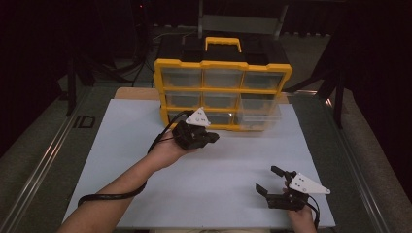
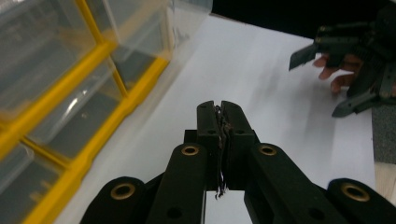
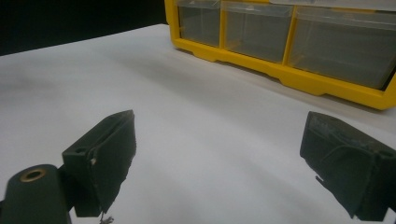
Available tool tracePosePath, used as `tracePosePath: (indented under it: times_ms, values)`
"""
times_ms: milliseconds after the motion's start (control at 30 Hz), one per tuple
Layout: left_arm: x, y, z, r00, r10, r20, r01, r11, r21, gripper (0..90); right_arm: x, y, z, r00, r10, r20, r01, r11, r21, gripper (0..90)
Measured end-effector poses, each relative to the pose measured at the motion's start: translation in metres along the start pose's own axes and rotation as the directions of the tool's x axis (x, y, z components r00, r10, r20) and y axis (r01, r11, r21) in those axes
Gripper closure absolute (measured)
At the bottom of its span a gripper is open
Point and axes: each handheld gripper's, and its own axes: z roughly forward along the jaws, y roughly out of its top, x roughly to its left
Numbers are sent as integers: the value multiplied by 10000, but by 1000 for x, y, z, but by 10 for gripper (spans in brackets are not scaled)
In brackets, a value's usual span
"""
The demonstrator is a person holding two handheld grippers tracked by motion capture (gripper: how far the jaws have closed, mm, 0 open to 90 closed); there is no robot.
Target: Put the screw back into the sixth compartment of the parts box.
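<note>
Drawers of clear plastic fill the yellow organiser [image 1: 222, 94] that stands at the far side of the white bench [image 1: 204, 179], its yellow handle [image 1: 223, 43] on top. In the high view one drawer [image 1: 260, 112] at the right end of the lower rows juts forward from the frame; the others sit flush.

The left gripper [image 1: 210, 138] is raised just in front of the organiser's bottom row, near its left half — held in the person's left hand [image 1: 167, 151], with the grey three-cornered plate [image 1: 198, 118] uppermost and the cable [image 1: 109, 196] trailing back along the forearm. Its jaws are pressed together with nothing between them; in the left gripper view [image 2: 220, 109] the pads meet along a frayed seam, above the white sheet and beside the organiser's yellow frame [image 2: 88, 154].

The right gripper [image 1: 273, 180] is low at the near right corner of the bench, well apart from the organiser — jaws spread wide and empty. In the right gripper view [image 3: 219, 154] bare white surface lies between the two pads.
</note>
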Motion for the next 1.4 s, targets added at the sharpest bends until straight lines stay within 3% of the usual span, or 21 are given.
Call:
tracePosePath:
  times_ms: [467, 800, 1133, 1400]
  values:
    - [10, 46, 6, 9996, 274, 16, -273, 9984, -487, 887, 0, 0, -1, 10000, 15, 38, -15, 10000, 6, 106]
    - [21, 80, 13, 9990, 356, -285, -380, 9953, -886, 887, 0, 0, 0, 10000, 48, 47, -48, 10000, 15, 105]
    - [27, 101, 34, 9995, 102, -297, -137, 9926, -1208, 886, -1, 0, -1, 10000, 23, 45, -24, 10000, 11, 106]
    - [29, 108, 55, 9995, -37, -314, -2, 9924, -1228, 886, -1, 0, -1, 10000, 28, 51, -28, 10000, -4, 106]
